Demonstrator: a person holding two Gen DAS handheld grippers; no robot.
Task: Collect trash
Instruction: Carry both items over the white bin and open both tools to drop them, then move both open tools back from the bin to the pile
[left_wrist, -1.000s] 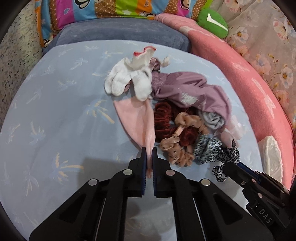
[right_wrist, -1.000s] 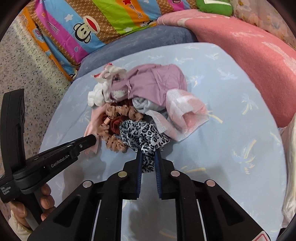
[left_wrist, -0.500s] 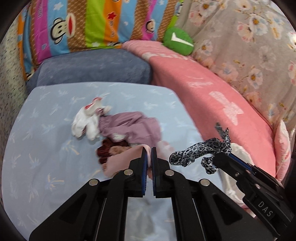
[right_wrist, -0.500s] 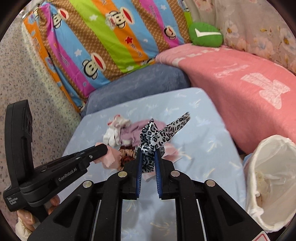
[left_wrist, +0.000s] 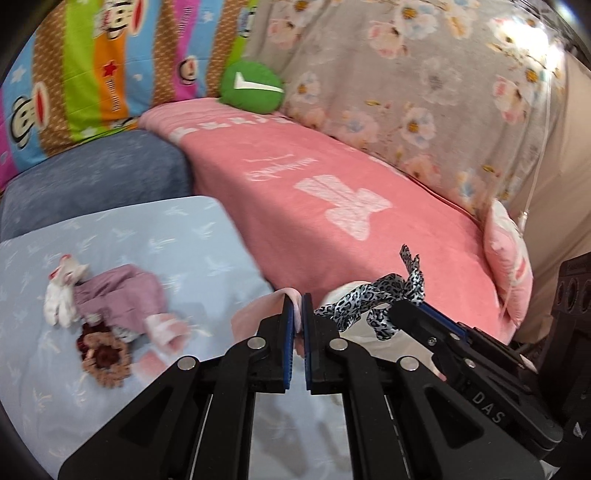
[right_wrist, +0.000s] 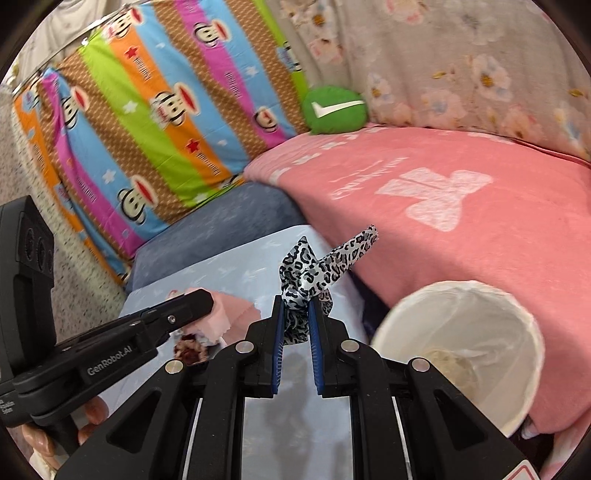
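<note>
My left gripper is shut on a pink cloth and holds it in the air; the cloth also shows in the right wrist view. My right gripper is shut on a leopard-print scrunchie, also seen in the left wrist view. A white-lined trash bin stands low right of the right gripper, partly hidden behind both grippers in the left view. A pile of purple cloth, white socks and brown scrunchies lies on the light blue table.
A pink-covered bed runs along the right behind the bin. A blue cushion, a striped monkey-print pillow and a green round cushion sit at the back. A floral cover lies against the wall.
Both grippers have lifted their items off the pile and swung right toward the bin. The bin now shows larger in the right wrist view.
</note>
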